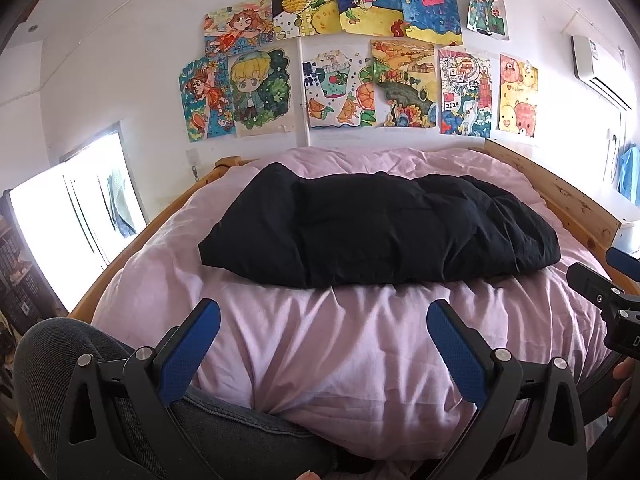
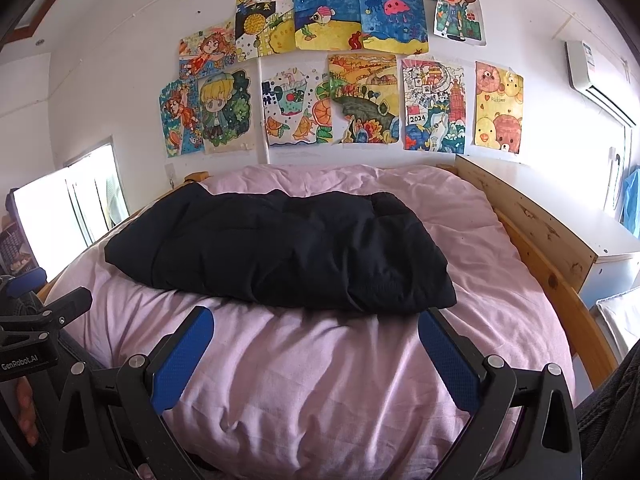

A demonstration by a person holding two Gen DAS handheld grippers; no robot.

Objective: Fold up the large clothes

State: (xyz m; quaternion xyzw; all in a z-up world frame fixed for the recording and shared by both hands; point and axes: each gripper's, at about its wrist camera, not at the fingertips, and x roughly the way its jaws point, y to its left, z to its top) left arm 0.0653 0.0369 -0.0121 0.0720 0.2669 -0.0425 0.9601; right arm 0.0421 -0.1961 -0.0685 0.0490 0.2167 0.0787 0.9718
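Your left gripper [image 1: 323,328] hangs over the near edge of the bed [image 1: 576,216], jaws spread wide with nothing between them, blue pads facing each other above the pink duvet [image 1: 320,352]. Beside its left finger your denim-clad knee [image 1: 72,360] presses against the bed's near left corner. Your right gripper [image 2: 316,334] is likewise released and empty, held just beside the left one over the same near edge; its right fingertip sits close to the near right corner of the black garment [image 2: 280,248], though you cannot tell whether it touches.

That garment, a bulky dark bundle, lies across the middle of the duvet, running from the left side toward the right, well short of the far edge.

From the right wrist view, the side of your left gripper carries the label "GenRobot.AI". On the wall behind the bed hang children's drawings [image 1: 360,52]; one [image 1: 464,92] bears the number "2024", and the yellow one [image 2: 498,108] with round animals has small writing too faint to read. An air conditioner [image 1: 600,68] is mounted high at the right.
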